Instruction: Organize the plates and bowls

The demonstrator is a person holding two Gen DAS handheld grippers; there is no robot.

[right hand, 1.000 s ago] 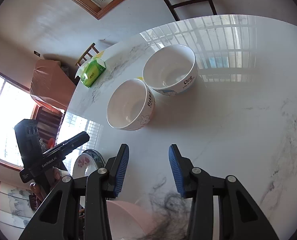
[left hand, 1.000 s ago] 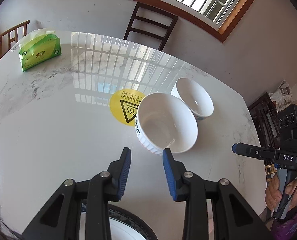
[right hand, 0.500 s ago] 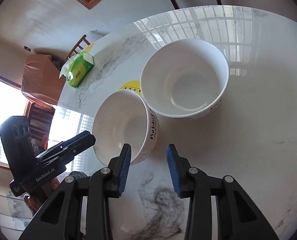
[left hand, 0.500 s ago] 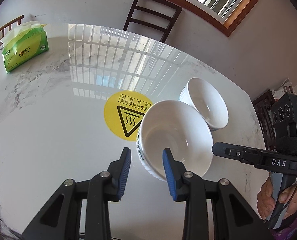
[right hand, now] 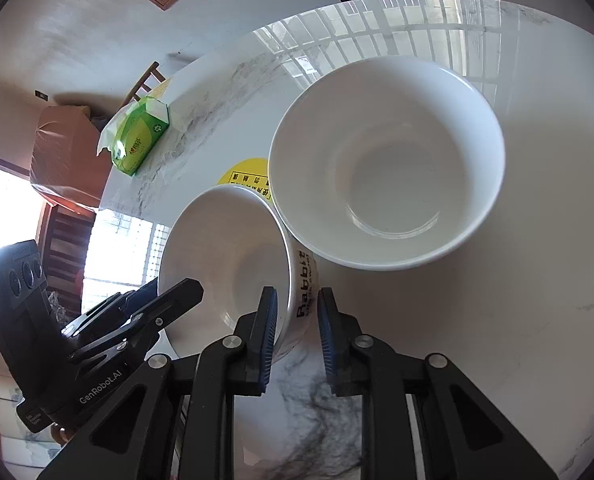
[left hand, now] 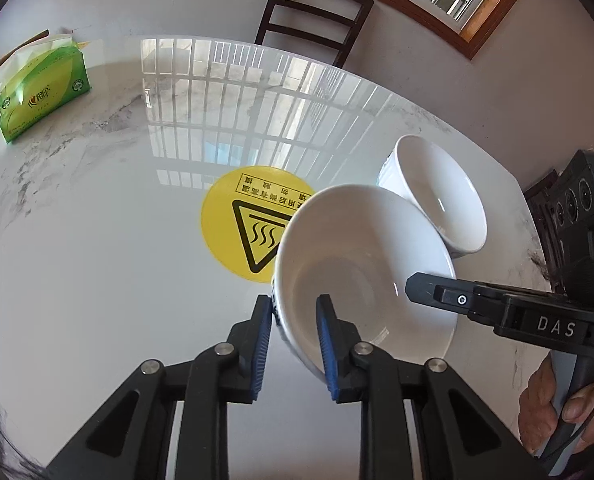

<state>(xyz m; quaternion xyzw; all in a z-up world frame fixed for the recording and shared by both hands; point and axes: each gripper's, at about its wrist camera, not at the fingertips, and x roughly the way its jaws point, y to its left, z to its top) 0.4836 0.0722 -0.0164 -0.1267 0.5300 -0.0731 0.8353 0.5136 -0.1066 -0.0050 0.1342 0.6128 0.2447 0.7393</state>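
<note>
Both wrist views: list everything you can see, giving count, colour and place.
round marble table: one, white, grey-veined
ceramic bowl lettered Rabbit: one, white, nearest the cameras
second ceramic bowl: one, white, beside it
round warning sticker: one, yellow, behind bowls
tissue pack: one, green, far edge
wooden chair: one, dark, beyond table
left gripper: one, black, blue pads, just closed on Rabbit bowl's rim
right gripper: one, same, just closed on its opposite rim
person's hand: one, on right gripper's handle

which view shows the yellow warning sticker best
Left wrist view: the yellow warning sticker lies almost whole, only its right edge hidden by the held bowl. Right wrist view shows just a sliver beyond it.
</note>
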